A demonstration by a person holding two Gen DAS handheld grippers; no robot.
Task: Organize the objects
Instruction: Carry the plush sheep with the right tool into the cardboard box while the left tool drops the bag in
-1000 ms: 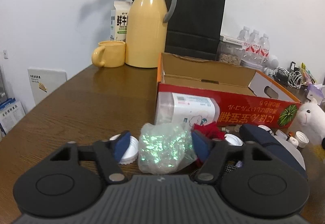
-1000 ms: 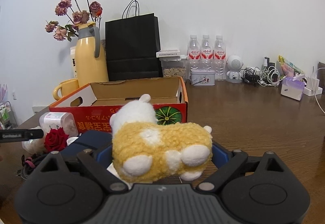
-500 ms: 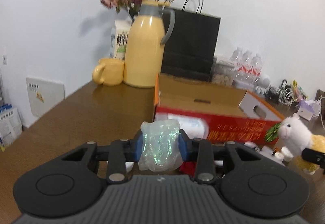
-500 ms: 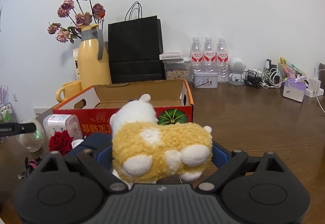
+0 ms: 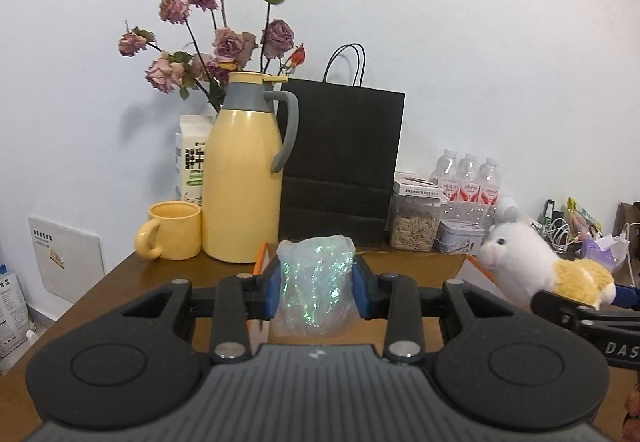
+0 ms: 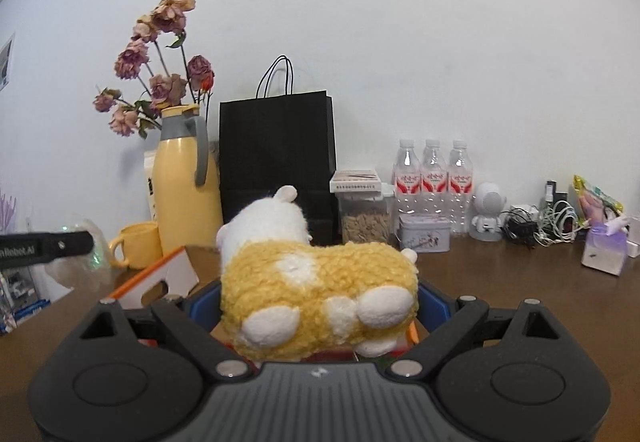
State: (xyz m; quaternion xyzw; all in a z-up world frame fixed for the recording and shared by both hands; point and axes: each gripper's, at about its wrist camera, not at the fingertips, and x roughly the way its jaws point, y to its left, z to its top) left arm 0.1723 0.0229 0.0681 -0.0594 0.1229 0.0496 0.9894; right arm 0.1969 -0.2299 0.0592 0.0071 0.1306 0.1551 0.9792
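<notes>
My left gripper (image 5: 316, 276) is shut on a crumpled iridescent plastic bag (image 5: 314, 302), its blue pads pressing both sides, and holds it in the air. The right gripper (image 6: 320, 302) is shut on a yellow and white plush alpaca (image 6: 316, 278), also off the table. In the left wrist view the alpaca (image 5: 528, 270) hangs at the right, level with the bag. Just below and beyond both loads lies the open orange cardboard box (image 6: 168, 274), with only its edge (image 5: 261, 257) showing past the left fingers. The left gripper's arm (image 6: 44, 245) enters the right wrist view at the left edge.
Along the wall stand a yellow thermos jug (image 5: 244, 185), a yellow mug (image 5: 172, 230), a milk carton (image 5: 192, 157), a black paper bag (image 5: 340, 161), a seed jar (image 5: 414, 222), a tin (image 6: 424, 238), three water bottles (image 6: 434, 177), cables (image 6: 536, 222) and a tissue pack (image 6: 604, 250). The brown table (image 6: 520, 274) stretches right.
The left jaws closed on the bag and lifted it off the table. Both grippers rose with their loads, so the box and the table clutter dropped low or out of view.
</notes>
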